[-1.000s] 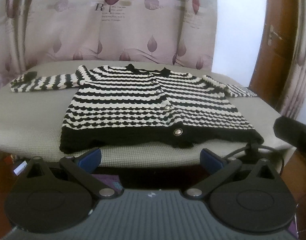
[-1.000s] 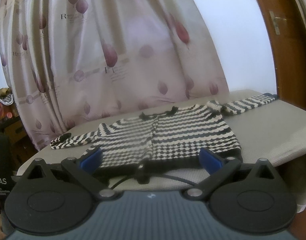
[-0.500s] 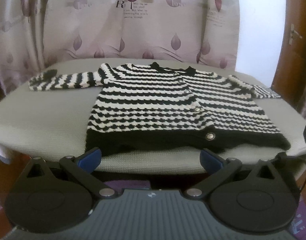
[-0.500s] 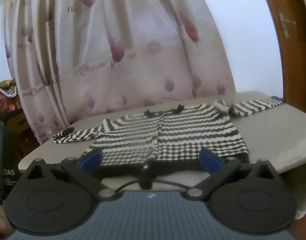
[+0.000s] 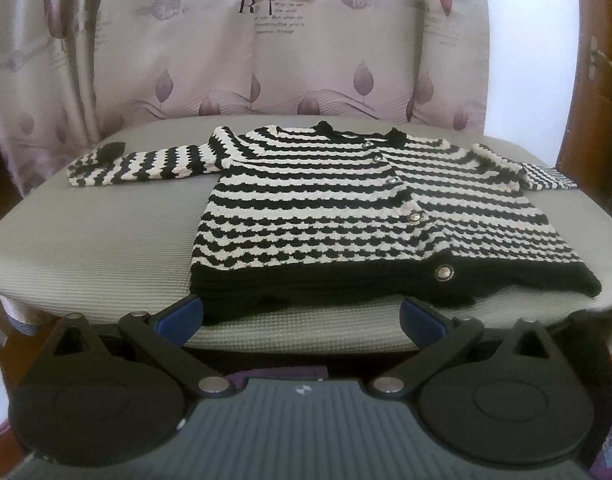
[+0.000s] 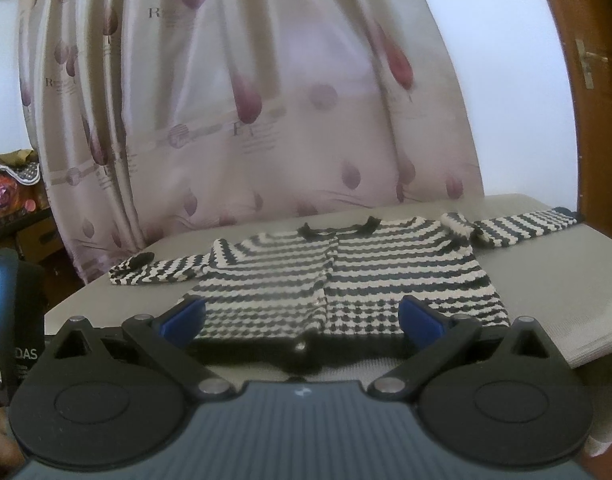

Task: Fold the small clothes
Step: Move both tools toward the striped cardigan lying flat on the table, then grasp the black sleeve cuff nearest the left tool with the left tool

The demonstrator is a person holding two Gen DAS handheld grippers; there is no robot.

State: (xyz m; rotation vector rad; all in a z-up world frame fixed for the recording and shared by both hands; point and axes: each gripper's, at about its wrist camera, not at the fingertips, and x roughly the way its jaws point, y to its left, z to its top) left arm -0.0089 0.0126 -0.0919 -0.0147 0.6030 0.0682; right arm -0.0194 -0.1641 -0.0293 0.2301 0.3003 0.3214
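We see a cardigan (image 5: 370, 216) with black and white scalloped stripes, a solid black hem and shiny metal buttons (image 5: 443, 271). It lies on a grey-beige textured cover (image 5: 94, 240). The curtain (image 5: 266, 48) is pale pink with purple leaves. Our 2 grippers are black with blue pads (image 5: 180, 316) (image 6: 182, 316). The door (image 6: 586, 92) is brown.

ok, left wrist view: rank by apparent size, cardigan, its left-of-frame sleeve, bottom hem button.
1. cardigan, largest.
2. left-of-frame sleeve, a small part of the cardigan.
3. bottom hem button, tiny.
Gaps are wide, so camera nearness doesn't affect the order.
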